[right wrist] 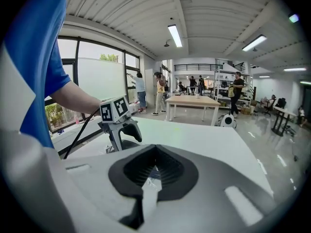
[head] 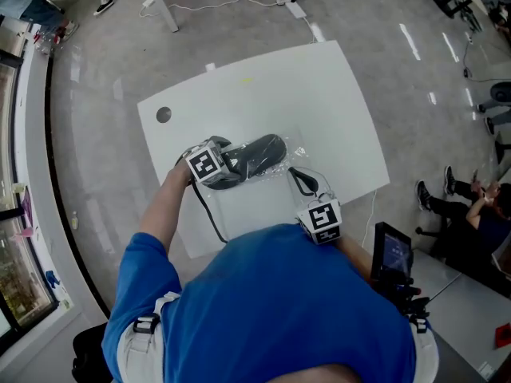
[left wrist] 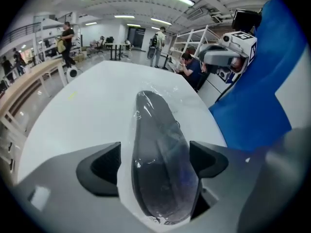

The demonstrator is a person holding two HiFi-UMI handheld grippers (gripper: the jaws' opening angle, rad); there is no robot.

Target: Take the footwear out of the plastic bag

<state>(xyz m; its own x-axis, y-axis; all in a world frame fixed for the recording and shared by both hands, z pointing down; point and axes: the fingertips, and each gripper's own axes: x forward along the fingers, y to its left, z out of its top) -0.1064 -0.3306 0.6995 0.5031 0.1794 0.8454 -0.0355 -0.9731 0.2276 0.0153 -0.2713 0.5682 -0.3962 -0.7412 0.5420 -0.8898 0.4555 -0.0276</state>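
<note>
Footwear (left wrist: 155, 125): one dark, smooth item, shoe or slipper, laid lengthwise near the front edge of the white counter (head: 319, 94). It is wholly enclosed in the plastic bag (head: 297, 152), a clear, crinkled film drawn close over the upper, with slack gathered at the end nearer the right hand.

Left hand-held gripper (left wrist: 155, 164): jaws are spread wide and pointed steeply down. One pad is placed on each side of the bagged footwear, and neither is seen pressing on it. Nothing is held.

Right hand-held gripper (right wrist: 154, 171): jaws are fully closed. A thin strip of crinkled clear film is seen in the seam between the pads, so an edge of the bag appears to be pinched there. The film is pale against the pale gripper body, and the hold cannot be confirmed from the head view.

Step in hand: the footwear is being lined up for a grasp by the left side, with the bag anchored by the right. No part of the footwear has been drawn out yet.

Next move, as judged: the left jaws are to be closed on the footwear. For it to slide out towards the mouth, the film itself must be left free of that grip, or the mouth opened first.
</note>
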